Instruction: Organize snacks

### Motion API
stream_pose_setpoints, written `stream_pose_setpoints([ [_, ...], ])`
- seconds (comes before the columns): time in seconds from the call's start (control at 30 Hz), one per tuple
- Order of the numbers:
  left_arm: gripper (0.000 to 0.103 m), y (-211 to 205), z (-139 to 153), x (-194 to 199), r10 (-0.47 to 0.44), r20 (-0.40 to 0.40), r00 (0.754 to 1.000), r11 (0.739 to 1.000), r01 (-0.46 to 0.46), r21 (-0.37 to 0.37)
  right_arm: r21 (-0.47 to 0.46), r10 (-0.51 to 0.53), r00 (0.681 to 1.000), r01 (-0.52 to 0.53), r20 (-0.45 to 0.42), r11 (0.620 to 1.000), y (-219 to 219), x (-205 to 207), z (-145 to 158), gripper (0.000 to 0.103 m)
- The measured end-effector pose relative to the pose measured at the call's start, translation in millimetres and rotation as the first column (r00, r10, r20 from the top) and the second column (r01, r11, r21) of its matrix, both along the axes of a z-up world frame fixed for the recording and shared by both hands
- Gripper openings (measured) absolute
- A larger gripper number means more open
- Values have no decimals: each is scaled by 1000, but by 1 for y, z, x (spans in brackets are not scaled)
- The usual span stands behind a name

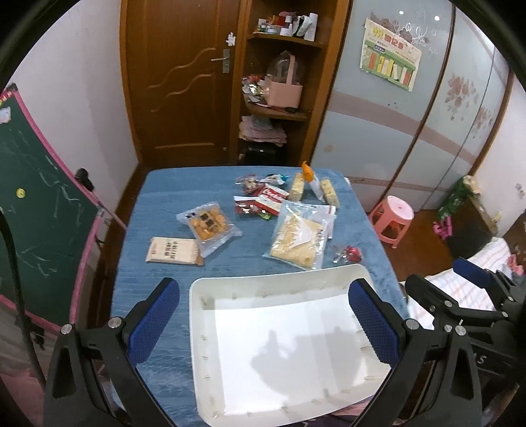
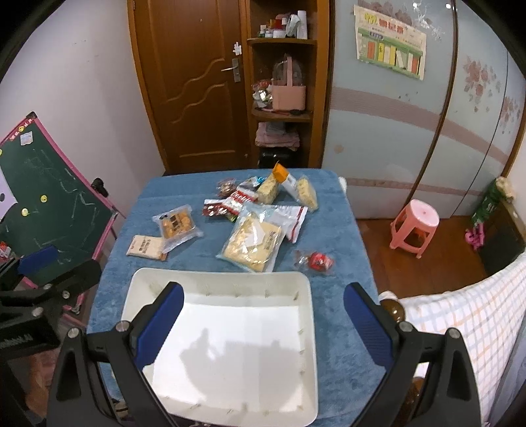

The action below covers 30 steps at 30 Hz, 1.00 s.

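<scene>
White tray (image 1: 210,328) below spread left tool (image 1: 263,325)

Room evenly lit from overhead; two ceiling lights reflected as glare spots on the wardrobe door (image 1: 417,14). Soft grey shadows cast on the white tray (image 1: 263,387) floor. Strong fisheye bending and dark vignette seen at corners. Slight blur throughout, far shelf (image 2: 282,41) detail soft.

table (image 1: 157,203): blue cloth | near edge: white tray (image 1: 210,328) | beyond: scattered snack packets (image 1: 300,238)
</scene>
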<state>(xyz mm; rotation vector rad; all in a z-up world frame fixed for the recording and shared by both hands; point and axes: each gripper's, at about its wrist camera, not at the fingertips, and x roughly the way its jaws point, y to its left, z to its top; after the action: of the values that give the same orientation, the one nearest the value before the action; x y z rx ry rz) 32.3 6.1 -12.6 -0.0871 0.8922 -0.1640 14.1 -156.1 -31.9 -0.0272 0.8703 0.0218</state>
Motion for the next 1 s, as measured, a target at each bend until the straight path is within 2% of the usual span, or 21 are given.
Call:
stream_pose_setpoints([
  [0.13,102,5,4,9,1,8,1000,1000,-1,15,-25,3,999,-2,33,1000,-3,4,7,99],
  [0.33,102,4,21,13,1,129,992,985,-23,171,-68,4,996,2,87,998,-13,16,21,99],
  [0.4,102,7,25,21,0,135,991,980,-27,198,-97,-3,994,13,105,995,-17,24,25,99],
  [0.53,102,25,29,42,8,111,994,979,-31,200,-126,-4,993,18,115,992,-29,46,29,99],
  [0.67,102,51,26,75,29,129,991,968,-60,243,-155,-13,996,27,89,987,-48,78,20,99],
  [0.8,102,78,-3,117,33,53,998,960,-47,275,-113,-22,1000,24,13,993,-75,109,-4,98],
  [0.87,102,93,-32,139,69,-28,997,950,-57,308,-85,-21,999,17,-45,996,-87,124,-24,98],
  [1.0,102,120,-88,170,162,-160,974,941,-104,322,-46,-42,990,36,-138,998,-105,146,-63,98],
])
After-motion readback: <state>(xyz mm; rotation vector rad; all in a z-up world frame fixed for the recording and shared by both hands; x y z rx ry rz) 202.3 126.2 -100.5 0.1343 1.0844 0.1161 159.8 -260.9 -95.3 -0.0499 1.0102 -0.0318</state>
